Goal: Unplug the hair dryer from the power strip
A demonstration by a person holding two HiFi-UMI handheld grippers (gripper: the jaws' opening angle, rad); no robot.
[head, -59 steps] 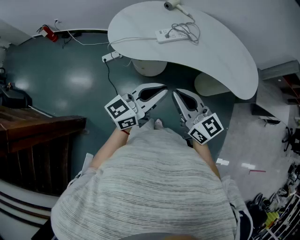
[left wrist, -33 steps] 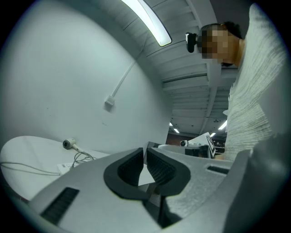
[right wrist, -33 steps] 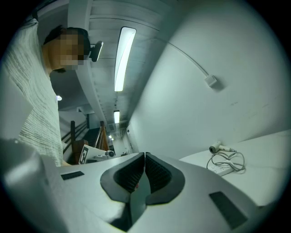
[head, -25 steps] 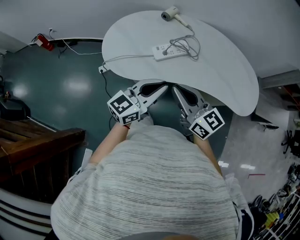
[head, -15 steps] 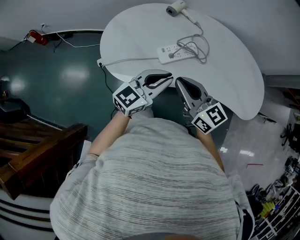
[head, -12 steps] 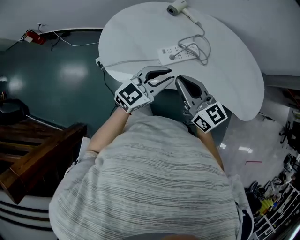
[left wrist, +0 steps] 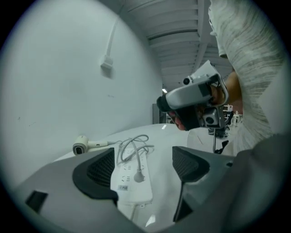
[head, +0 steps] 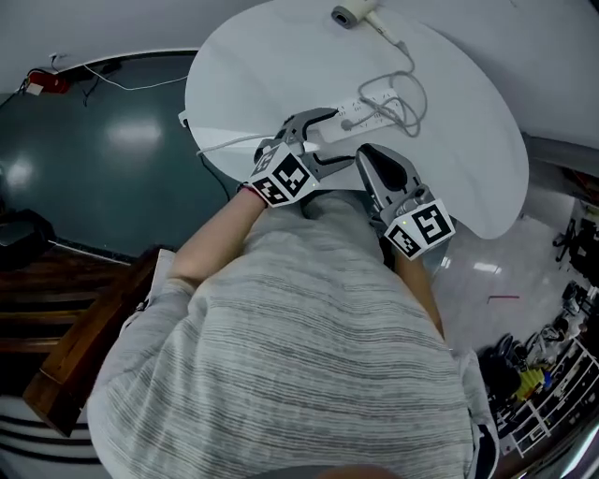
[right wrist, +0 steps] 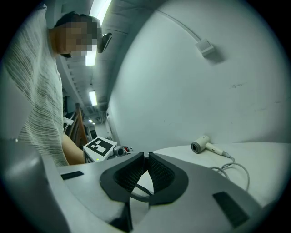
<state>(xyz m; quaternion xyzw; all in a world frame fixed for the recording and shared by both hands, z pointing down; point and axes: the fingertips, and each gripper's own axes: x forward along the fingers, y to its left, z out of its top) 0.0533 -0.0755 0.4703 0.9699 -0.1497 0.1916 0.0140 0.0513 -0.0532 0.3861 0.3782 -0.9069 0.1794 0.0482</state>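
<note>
A white power strip (head: 363, 113) lies on the round white table (head: 468, 140), with a white plug (left wrist: 138, 175) in it. The grey cord (head: 400, 92) coils over it and runs to the white hair dryer (head: 348, 14) at the far edge. My left gripper (head: 339, 137) hovers just short of the strip's near end; its jaws are opening, and in the left gripper view (left wrist: 143, 170) the strip (left wrist: 132, 182) shows between them untouched. My right gripper (head: 372, 154) hangs beside it, shut and empty (right wrist: 146, 170). The hair dryer (right wrist: 202, 144) lies beyond it.
The strip's own white lead (head: 225, 145) runs off the table's left edge to the teal floor (head: 112, 159). Dark wooden furniture (head: 84, 346) stands at the left. Cluttered racks (head: 552, 384) are at the lower right. A wall (left wrist: 59, 91) rises behind the table.
Both grippers have moved forward and down over the table toward the power strip. The left gripper has rolled and its jaws have gone from shut to wide open.
</note>
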